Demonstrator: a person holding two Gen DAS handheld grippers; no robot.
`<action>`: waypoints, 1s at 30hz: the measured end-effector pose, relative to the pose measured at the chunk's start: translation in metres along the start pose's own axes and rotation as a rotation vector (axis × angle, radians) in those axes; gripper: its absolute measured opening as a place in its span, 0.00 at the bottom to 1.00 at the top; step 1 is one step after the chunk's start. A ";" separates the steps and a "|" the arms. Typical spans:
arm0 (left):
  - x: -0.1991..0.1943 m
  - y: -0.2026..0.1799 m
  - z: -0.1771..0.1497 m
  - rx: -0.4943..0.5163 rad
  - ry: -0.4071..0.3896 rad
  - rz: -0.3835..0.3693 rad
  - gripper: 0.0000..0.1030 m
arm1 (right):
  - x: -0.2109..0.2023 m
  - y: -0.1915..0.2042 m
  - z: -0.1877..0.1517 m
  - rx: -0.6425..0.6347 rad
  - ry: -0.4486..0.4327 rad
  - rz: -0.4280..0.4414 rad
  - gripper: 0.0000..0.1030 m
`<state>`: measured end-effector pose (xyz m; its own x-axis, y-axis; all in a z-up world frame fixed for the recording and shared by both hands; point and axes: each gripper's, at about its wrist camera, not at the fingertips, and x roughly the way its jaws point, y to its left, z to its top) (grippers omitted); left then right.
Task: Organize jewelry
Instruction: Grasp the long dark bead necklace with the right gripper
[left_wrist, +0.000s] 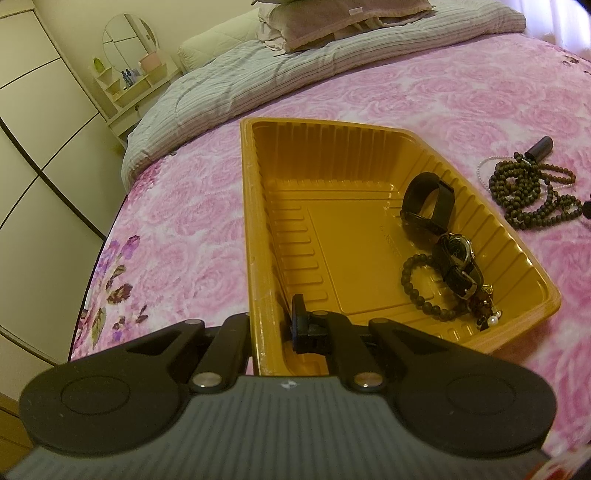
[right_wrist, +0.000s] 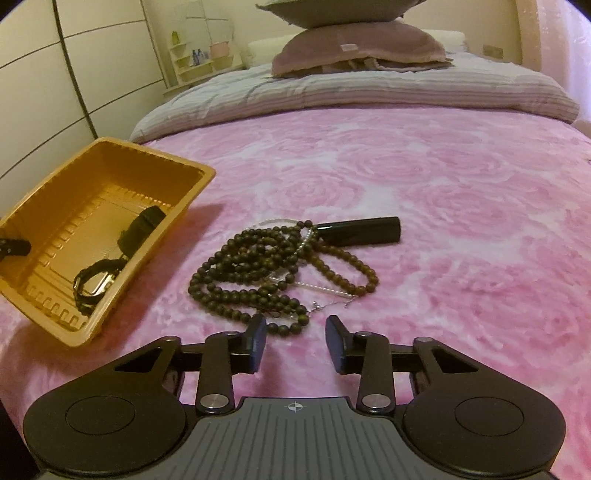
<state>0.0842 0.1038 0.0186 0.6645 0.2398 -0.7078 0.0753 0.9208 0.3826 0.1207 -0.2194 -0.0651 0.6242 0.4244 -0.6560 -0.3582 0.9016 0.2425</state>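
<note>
Seen only from the left wrist: left gripper clamped on the near left wall of the amber plastic tray, one finger inside, one outside. Inside the tray, bunched along its right wall: a black strap band standing on edge at the far end, a dark wristwatch nearer, a dark bead bracelet beside it, and a small cluster with a pearl at the near right corner. Rest of the tray floor bare.

Seen only from the right wrist: right gripper with fingers partly apart and nothing between them, hovering just short of the heap of dark bead necklaces on the pink rose bedspread. One finger tip at the heap's near edge; contact not discernible. Thin silver chain tangled through the beads. Black cylindrical tube at the heap's far side, lying flat, long axis running left to right, touching the beads. Heap lying right of the tray and apart from it. Tray's long axis running away toward the striped quilt and stacked pillows.
</note>
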 end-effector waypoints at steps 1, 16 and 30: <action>0.000 0.000 0.000 -0.001 0.001 0.000 0.04 | 0.003 0.001 0.000 -0.002 0.009 -0.001 0.34; 0.000 0.000 0.000 0.001 0.000 0.001 0.04 | 0.019 -0.002 0.009 0.081 0.019 0.019 0.19; 0.000 -0.001 0.000 0.005 0.001 0.003 0.04 | 0.009 0.001 0.003 0.087 0.028 0.021 0.00</action>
<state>0.0837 0.1032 0.0185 0.6639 0.2429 -0.7073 0.0771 0.9185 0.3877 0.1277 -0.2143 -0.0686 0.5973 0.4417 -0.6694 -0.3086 0.8970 0.3165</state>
